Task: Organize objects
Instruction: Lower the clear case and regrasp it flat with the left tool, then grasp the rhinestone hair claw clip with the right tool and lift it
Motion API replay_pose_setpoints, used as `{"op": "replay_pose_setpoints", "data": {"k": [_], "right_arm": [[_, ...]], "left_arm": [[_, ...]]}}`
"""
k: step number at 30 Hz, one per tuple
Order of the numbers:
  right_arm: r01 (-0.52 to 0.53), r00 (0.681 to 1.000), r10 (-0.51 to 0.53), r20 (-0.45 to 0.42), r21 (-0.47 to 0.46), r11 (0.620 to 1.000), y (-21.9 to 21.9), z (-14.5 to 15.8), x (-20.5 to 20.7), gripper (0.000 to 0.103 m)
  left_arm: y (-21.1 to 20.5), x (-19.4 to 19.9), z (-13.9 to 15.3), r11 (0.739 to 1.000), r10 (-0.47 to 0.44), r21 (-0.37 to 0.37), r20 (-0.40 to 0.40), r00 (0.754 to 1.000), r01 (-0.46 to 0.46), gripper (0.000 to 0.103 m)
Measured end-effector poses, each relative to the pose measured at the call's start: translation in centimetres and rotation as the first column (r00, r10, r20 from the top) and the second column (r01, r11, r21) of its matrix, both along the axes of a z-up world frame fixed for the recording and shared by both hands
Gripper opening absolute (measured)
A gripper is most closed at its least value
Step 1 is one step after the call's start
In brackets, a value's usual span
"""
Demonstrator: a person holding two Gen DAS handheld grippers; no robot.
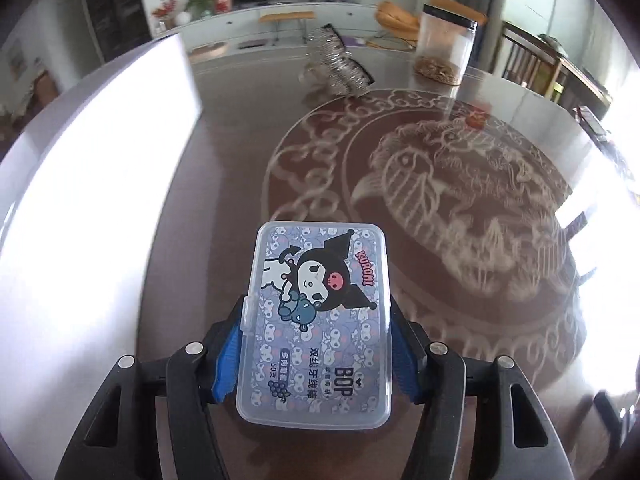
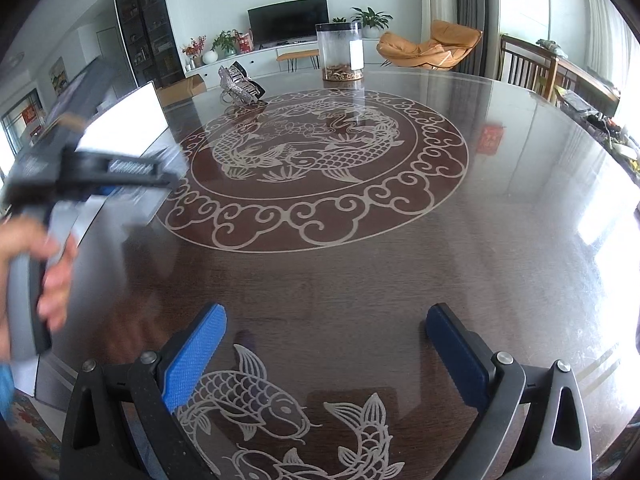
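Floss box [image 1: 318, 322] is clamped across its long sides by the left tool [image 1: 318, 354] (light, stiff, slick plastic); right tool [image 2: 326, 354] is held wide, empty.

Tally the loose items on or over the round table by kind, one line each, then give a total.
Clear plastic box with cartoon lid, between the left hand-held gripper's fingers: 1
Clear jar with black rim: 1
Silver hair claw clip: 1
Total: 3

Bright daylight, tabletop [image 2: 400, 280] glare, fisheye blur.
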State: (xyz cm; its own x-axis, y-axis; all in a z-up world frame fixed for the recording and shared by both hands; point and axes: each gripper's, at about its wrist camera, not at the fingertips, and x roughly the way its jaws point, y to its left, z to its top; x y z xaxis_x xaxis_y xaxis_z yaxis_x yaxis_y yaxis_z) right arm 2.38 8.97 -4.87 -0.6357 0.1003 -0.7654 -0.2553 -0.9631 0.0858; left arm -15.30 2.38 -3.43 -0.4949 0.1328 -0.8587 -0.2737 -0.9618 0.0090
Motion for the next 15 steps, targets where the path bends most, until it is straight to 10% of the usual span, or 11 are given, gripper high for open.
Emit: {"op": "replay_pose_setpoints", "data": {"k": [9, 15], "right_arm": [[-0.007, 0.999, 0.012, 0.045, -0.100, 0.995, 1.6, 0.6, -1.3, 0.103], [-0.112, 0.987, 0.115, 0.110, -0.031, 0.993, 3.0, 0.4, -9.7, 0.103]], "left_arm": [[-2.4, 3.9, -0.4, 1.000, 0.000, 0.016, -0.106, 0.994, 0.001, 0.063], [-2.9, 3.5, -0.2, 0.999, -0.002, 0.032, -0.126, 0.992, 0.006, 0.063]]}}
